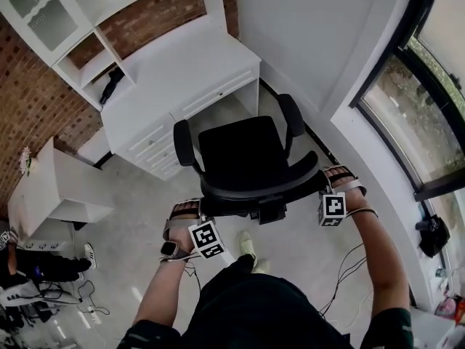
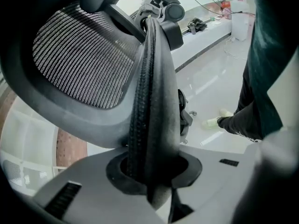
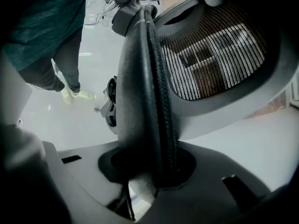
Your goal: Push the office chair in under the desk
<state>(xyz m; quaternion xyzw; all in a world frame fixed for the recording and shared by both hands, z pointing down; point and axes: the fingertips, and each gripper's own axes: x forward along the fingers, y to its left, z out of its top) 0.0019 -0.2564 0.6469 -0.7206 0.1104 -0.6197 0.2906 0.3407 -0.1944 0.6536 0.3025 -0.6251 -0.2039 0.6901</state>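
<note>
The black office chair (image 1: 243, 155) stands on the pale floor, its seat facing the white desk (image 1: 182, 71) and just short of the desk's knee opening. I hold the mesh backrest (image 1: 261, 191) by its two side edges. My left gripper (image 1: 195, 208) is shut on the backrest's left edge (image 2: 152, 125), which fills the gap between the jaws. At the other side, my right gripper (image 1: 327, 184) is shut on the right edge (image 3: 152, 106) in the same way. Both armrests (image 1: 182, 145) point toward the desk.
A low white side table (image 1: 62, 187) stands to the left of the desk. To the right runs a white wall with a window (image 1: 429, 100). Cables (image 1: 349, 267) lie on the floor by my right side. Another person's legs (image 1: 36, 267) show at far left.
</note>
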